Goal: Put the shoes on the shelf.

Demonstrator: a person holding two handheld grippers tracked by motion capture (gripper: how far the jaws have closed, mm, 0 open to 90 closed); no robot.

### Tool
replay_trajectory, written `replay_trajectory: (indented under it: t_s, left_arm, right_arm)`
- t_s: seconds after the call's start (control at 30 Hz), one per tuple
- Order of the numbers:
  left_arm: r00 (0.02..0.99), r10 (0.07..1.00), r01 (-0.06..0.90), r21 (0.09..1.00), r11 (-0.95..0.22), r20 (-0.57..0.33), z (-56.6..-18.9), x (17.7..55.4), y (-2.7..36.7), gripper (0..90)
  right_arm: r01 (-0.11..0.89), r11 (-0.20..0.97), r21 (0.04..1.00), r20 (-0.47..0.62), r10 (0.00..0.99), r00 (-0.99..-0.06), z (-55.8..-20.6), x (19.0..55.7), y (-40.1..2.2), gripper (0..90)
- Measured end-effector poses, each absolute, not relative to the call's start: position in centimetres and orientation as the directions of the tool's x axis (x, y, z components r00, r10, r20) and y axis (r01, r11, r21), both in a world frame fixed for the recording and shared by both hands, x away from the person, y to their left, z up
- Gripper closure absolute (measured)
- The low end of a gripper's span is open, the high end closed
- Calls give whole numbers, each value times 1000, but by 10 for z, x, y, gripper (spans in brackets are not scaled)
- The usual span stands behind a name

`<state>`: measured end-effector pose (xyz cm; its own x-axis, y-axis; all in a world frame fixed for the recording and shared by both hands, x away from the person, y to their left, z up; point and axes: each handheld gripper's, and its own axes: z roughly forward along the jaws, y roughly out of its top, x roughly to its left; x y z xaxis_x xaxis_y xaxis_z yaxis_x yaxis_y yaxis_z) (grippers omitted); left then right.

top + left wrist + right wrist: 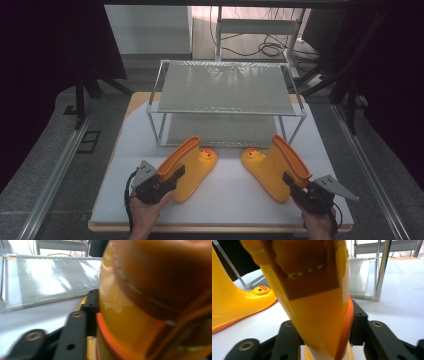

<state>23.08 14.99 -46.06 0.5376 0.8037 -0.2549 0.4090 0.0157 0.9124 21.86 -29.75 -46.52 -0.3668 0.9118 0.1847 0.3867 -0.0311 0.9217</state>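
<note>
Glossy yellow rubber: two duck-faced boots, left boot (187,167) and right boot (276,167), lie toes inward on the white table (227,195).
Rack: one metal-framed shelf (225,87) with mesh decks, behind them.
Your left gripper (172,179): clamped on left boot's orange-rimmed shaft.
Your right gripper (292,182): clamped on right boot's shaft.

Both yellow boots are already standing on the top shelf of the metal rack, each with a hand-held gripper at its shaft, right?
Not quite. The left boot and right boot lie on the white table in front of the rack, not on its top shelf; the high view shows this. The left hand-held gripper and right hand-held gripper are each at a shaft.
</note>
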Motion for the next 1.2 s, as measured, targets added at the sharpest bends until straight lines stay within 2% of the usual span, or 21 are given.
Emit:
replay_trajectory:
  t_s: [0.1,0.13,0.2,0.53,1.2]
  left_arm:
    - [531,807,406,913,24,-258,-461,230,150,752]
    - [528,807,406,913,33,-264,-462,230,150,794]
    - [528,804,409,912,39,-272,-462,230,151,812]
    - [538,779,400,911,99,-321,-454,236,162,825]
    - [553,762,383,915,127,-338,-443,240,167,829]
  right_arm:
    - [386,-31,922,185,910,-370,-465,219,-298,682]
    - [389,-38,920,195,907,-374,-465,220,-298,710]
    - [393,-50,918,211,901,-379,-465,221,-299,730]
    - [368,-133,920,278,884,-377,-462,227,-301,766]
    - [303,-182,935,298,868,-397,-458,233,-306,800]
